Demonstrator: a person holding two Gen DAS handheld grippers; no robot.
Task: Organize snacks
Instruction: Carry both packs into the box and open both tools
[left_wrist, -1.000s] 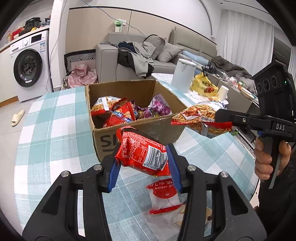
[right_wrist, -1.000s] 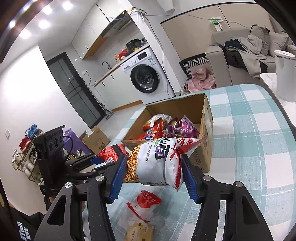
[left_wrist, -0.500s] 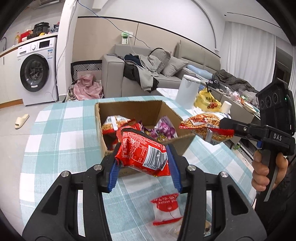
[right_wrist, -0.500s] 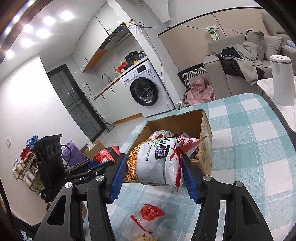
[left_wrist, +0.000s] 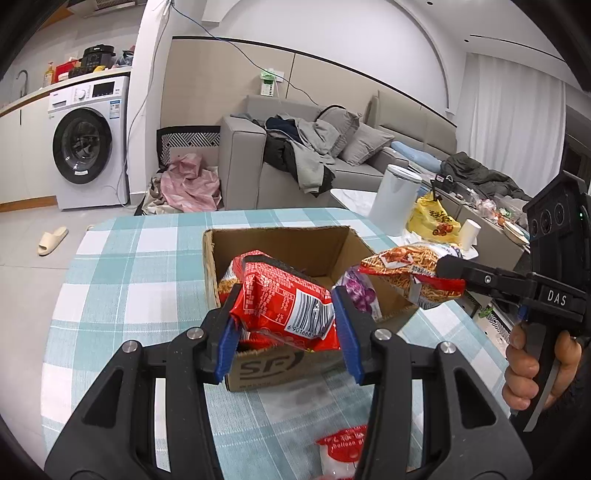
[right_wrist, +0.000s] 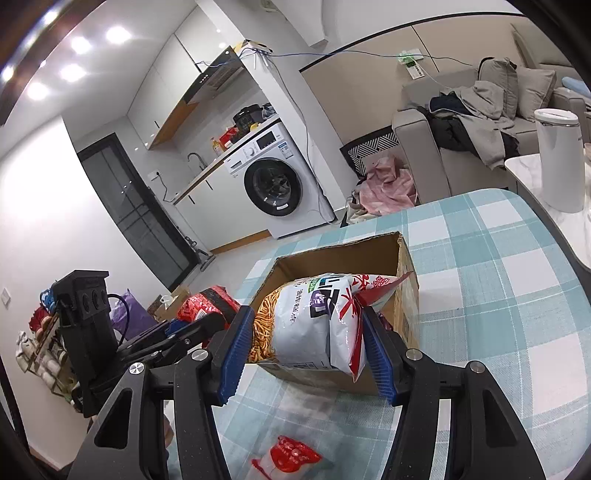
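Observation:
My left gripper (left_wrist: 286, 326) is shut on a red snack packet (left_wrist: 280, 301) with a barcode, held over the near edge of the open cardboard box (left_wrist: 280, 240). My right gripper (right_wrist: 303, 341) is shut on a white and orange bag of fried sticks (right_wrist: 310, 321), held over the box (right_wrist: 343, 254). From the left wrist view that bag (left_wrist: 410, 275) hangs over the box's right corner, with a hand (left_wrist: 532, 369) on the grip. The box holds a purple packet (left_wrist: 360, 293) and other snacks.
A small packet with a red top (left_wrist: 341, 443) lies on the teal checked tablecloth (left_wrist: 140, 266) in front of the box; it also shows as the small packet (right_wrist: 291, 454) in the right wrist view. A white canister (left_wrist: 393, 199) and yellow bag (left_wrist: 434, 219) stand beyond the table's right edge.
Both grippers have risen and moved toward the box with their packets still gripped; the box now sits lower and closer under them, and the packet on the cloth has slid to the frame's bottom.

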